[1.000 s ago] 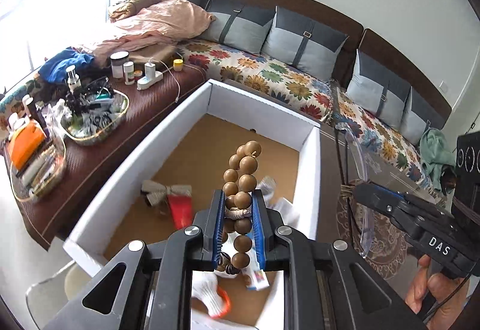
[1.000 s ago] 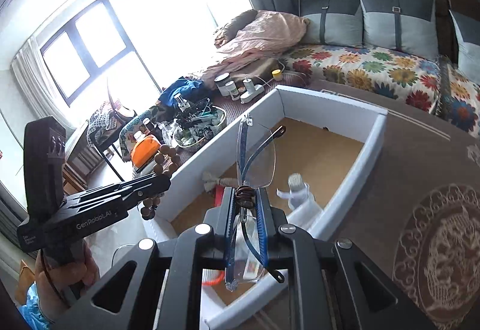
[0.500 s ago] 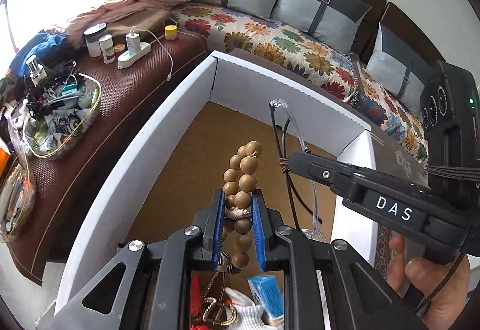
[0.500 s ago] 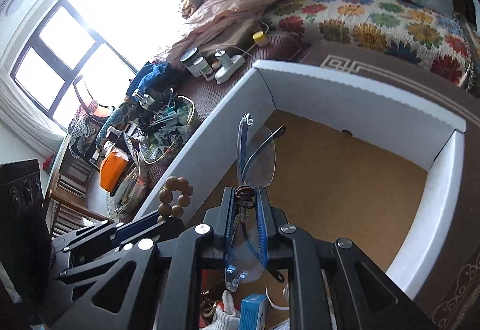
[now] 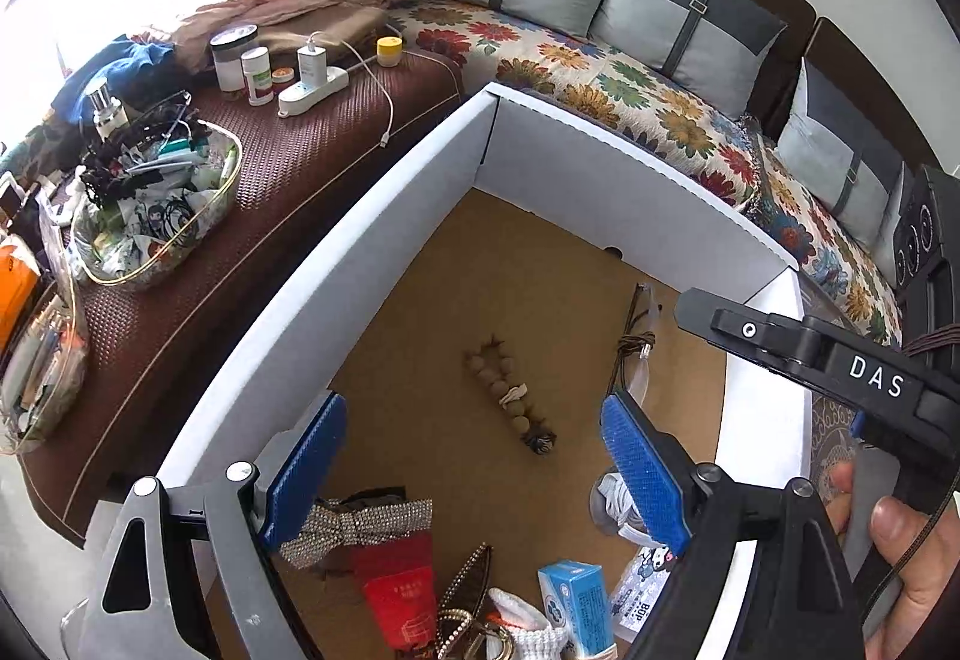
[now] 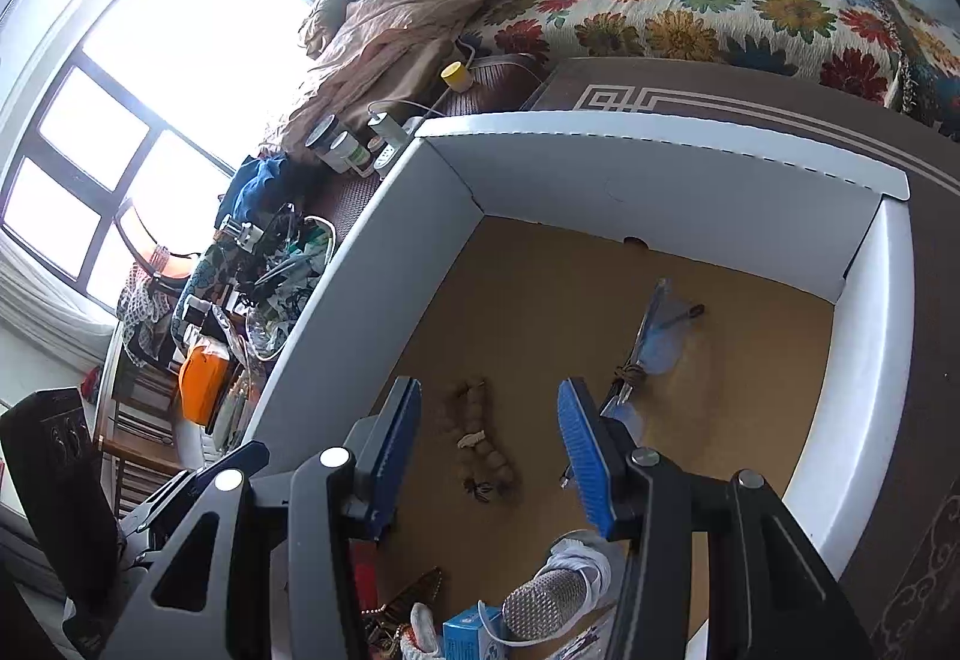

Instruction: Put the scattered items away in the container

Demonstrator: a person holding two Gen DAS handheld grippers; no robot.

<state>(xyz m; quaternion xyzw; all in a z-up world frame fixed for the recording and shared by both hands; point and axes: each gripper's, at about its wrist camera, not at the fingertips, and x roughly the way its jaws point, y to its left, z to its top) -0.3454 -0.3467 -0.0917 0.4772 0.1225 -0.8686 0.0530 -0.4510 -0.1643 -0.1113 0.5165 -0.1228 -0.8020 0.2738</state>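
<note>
Nearest me, my left tool hangs over the white box with its blue pads spread wide and nothing between them; its jaws have just been opening. My right tool is the same, parted and empty, its jaws also freshly opened above the box. Under them, at the near end of the cardboard floor, I see a red pouch, a rhinestone bow, a small blue carton and a white sock. Further in, the wooden bead bracelet lies loose on the floor mid-box. Just right of it lie the clear glasses, nearer the right wall. Beyond the box stretches the floral sofa cover, with a cluttered brown surface to the left.
</note>
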